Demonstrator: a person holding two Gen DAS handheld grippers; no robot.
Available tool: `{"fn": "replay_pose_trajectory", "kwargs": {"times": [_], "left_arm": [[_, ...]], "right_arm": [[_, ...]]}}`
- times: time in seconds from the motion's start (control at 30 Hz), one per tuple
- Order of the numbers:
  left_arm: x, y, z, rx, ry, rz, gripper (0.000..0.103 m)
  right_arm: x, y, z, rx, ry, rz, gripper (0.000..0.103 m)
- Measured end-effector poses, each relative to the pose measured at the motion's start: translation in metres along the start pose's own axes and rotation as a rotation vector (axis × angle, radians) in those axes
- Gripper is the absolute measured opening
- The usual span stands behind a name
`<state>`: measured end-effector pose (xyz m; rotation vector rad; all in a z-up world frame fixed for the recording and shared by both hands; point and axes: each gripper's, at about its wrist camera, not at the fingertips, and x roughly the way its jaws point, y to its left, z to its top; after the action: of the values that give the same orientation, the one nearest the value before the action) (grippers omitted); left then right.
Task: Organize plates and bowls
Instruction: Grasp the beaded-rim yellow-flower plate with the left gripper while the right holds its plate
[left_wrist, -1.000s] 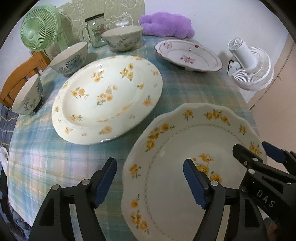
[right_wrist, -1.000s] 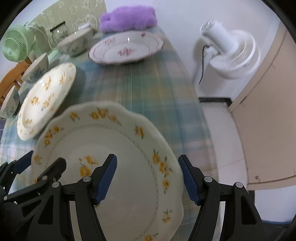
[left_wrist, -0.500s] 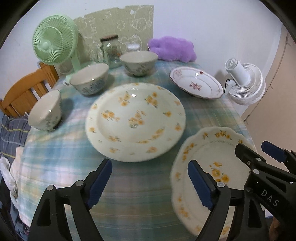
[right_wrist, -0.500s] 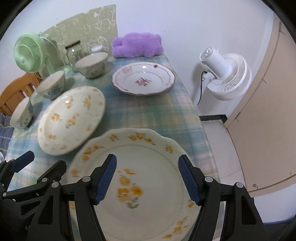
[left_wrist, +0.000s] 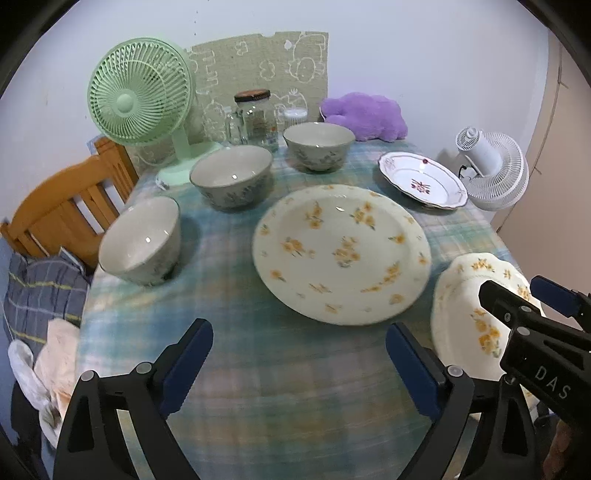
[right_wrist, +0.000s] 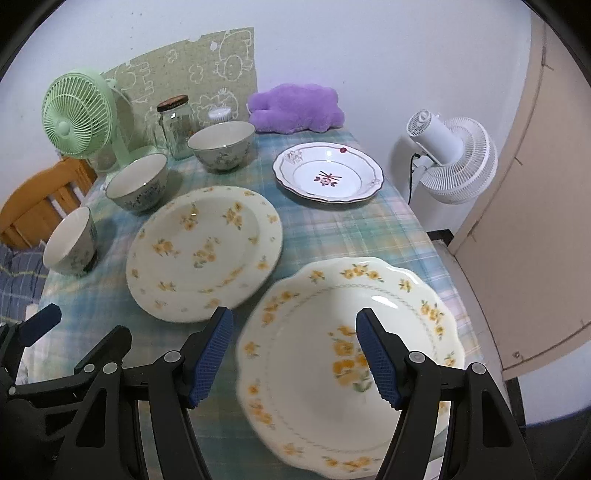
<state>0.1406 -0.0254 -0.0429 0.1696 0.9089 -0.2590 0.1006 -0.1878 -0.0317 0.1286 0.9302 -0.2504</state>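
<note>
Plates, three, on your plaid tablecloth (right_wrist: 332, 236): scalloped yellow-flowered plate (right_wrist: 343, 354) nearest, round yellow-flowered plate (left_wrist: 341, 253) centre, red-trimmed plate (right_wrist: 328, 171) beyond. Bowls, three (left_wrist: 142, 243) (left_wrist: 232, 179) (left_wrist: 319, 144), along the left. Your left gripper (left_wrist: 299, 363) and right gripper (right_wrist: 295, 354) both gape wide apart, holding nothing, right one above the scalloped plate.

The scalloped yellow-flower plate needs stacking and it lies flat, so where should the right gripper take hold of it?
Probably the raised wavy rim of the scalloped plate on its near edge, coming in low from the table's front. The rim flares up off the cloth, leaving room for one finger beneath. The open right gripper is already right there.
</note>
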Motion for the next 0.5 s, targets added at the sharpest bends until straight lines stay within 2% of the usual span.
{"fn": "replay_pose_trajectory", "kwargs": {"times": [0.27, 0.5], "left_arm": [[0.005, 0.020, 0.024, -0.022, -0.029, -0.018, 0.096], [0.034, 0.023, 0.056, -0.050, -0.036, 0.009, 0.096]], "right_arm": [[0.001, 0.022, 0.021, 0.033, -0.041, -0.009, 0.072], [0.026, 0.027, 0.057, 0.021, -0.056, -0.017, 0.072]]}}
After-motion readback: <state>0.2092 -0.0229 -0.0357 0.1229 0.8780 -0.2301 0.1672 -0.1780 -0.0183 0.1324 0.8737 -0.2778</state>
